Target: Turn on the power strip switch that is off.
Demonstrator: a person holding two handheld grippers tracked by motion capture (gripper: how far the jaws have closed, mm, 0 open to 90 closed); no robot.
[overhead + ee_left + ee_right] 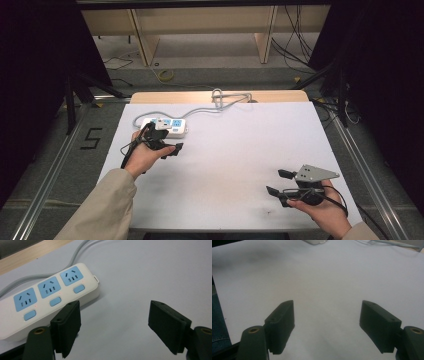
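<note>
A white power strip (167,127) with three blue sockets and blue switches lies at the back left of the white table cover (235,150). Its grey cable (210,107) runs off toward the far edge. My left gripper (167,141) is open just in front of the strip, nothing between its jaws. In the left gripper view the strip (50,296) lies beyond the left jaw, and the open left gripper (115,312) faces bare cover. My right gripper (279,182) stands open near the front right corner. In its own view the right gripper (327,312) holds nothing.
The wooden table edge (220,96) shows past the cover at the back, where the cable coils. Metal frame rails (55,165) run along both sides. A black "5" mark (91,138) is on the floor at left, and loose cables (295,47) lie far back.
</note>
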